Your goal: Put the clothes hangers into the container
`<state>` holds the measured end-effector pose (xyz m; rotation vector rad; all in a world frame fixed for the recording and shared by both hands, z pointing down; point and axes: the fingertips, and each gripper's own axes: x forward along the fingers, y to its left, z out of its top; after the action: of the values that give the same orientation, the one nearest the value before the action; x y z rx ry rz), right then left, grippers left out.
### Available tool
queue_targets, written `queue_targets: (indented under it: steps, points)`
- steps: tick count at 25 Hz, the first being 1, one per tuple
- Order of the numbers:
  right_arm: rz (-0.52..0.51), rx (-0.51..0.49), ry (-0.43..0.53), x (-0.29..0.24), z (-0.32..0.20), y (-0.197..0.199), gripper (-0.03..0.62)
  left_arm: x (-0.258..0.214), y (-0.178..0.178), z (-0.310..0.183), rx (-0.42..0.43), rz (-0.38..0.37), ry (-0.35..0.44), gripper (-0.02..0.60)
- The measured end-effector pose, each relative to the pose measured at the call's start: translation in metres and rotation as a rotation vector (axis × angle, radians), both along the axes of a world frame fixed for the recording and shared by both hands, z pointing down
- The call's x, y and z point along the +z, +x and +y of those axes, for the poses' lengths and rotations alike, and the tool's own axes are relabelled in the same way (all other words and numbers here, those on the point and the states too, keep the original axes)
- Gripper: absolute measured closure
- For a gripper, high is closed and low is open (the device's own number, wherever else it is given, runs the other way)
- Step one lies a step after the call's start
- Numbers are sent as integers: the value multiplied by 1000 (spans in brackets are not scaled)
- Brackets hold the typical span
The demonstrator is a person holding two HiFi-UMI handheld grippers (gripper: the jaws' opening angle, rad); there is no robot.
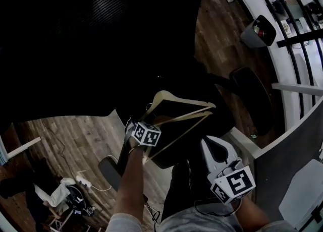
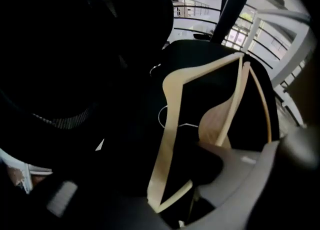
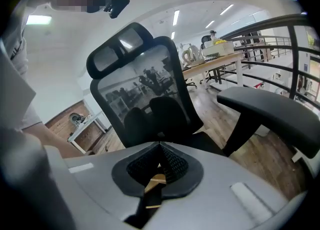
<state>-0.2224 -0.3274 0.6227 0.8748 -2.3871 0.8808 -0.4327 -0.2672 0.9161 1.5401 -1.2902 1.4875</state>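
- On my left, the left gripper (image 2: 166, 203) points steeply down with its jaws spread and released; the end of a wooden hanger (image 2: 172, 124) stands between them, and neither pad presses on it
- In the middle, the black container (image 1: 171, 154) holds the pale wooden hangers (image 1: 181, 109), which lie tilted across its dark inside; I can hardly trace its walls in this light
- On my right, the right gripper (image 1: 208, 144) hovers just beside the container, jaws drawn together
- Only the left gripper view shows me a thin wire hook (image 2: 167, 119) against the black between the hangers
- Only the right gripper view shows an office chair (image 3: 145, 89) with its armrest (image 3: 270, 109), and a sliver of wood colour in the slit of the closed jaws; I cannot tell whether it is pinched
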Motion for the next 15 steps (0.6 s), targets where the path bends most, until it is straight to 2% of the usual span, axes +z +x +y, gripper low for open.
queue_targets:
  steps: [5,11,12,14,15]
  points:
    - [-3,6,-35,16,1,4,594,22,1,2,72,-16,-45,410]
    - [-17,3,-69,27,6,2,594,31,6,-4,127,-76,-103,419]
    - [-19,2,-74,28,8,0,594,31,8,-4,149,-92,-94,428]
    - [-25,-4,-81,28,11,-5,594,32,12,1,190,-129,-54,496]
    - [-28,-8,-82,26,12,-6,594,30,12,3,194,-141,-30,500]
